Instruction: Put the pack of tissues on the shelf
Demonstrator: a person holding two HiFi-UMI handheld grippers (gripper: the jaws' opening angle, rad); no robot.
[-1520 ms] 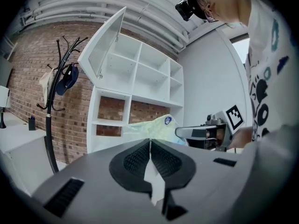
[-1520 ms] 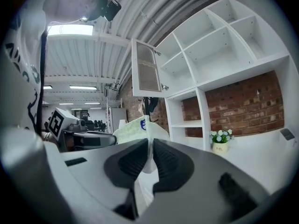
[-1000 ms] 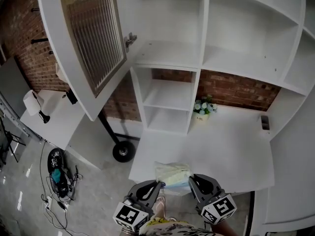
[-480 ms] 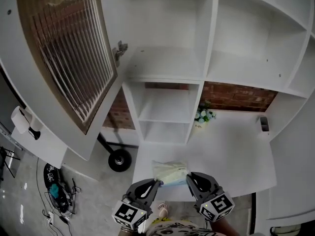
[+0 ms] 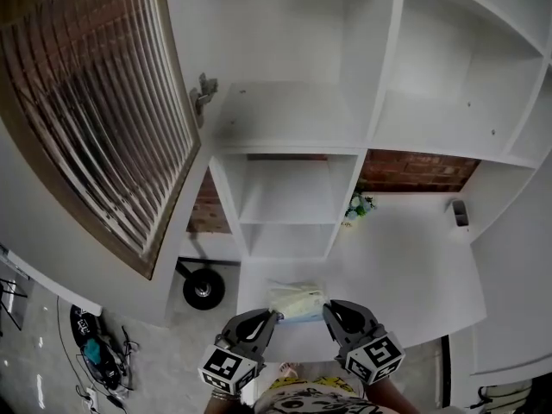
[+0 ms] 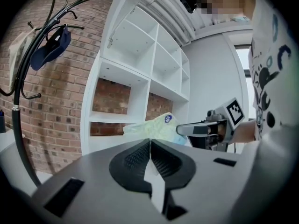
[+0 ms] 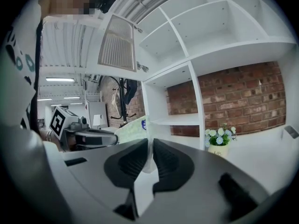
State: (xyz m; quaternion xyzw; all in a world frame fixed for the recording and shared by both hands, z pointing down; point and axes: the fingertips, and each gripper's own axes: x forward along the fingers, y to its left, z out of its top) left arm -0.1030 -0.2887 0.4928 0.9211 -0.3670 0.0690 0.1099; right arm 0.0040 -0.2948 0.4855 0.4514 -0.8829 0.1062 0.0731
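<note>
Tissue pack hangs over white desk, brick wall behind.

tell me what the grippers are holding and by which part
Both hold the pale yellow-green soft plastic pack of tissues: the left gripper pinches its wrapper's left edge, the right gripper its right edge.

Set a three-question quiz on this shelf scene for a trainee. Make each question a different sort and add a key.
1. True or false: the pack of tissues already lies on a shelf.
2. What stands on the desk beside the lower shelves? A. a pot of flowers B. a mug C. a lamp
3. Short answer: is the pack gripped by the left tool, the right tool, or both?
Key: 1 false; 2 A; 3 both.
</note>
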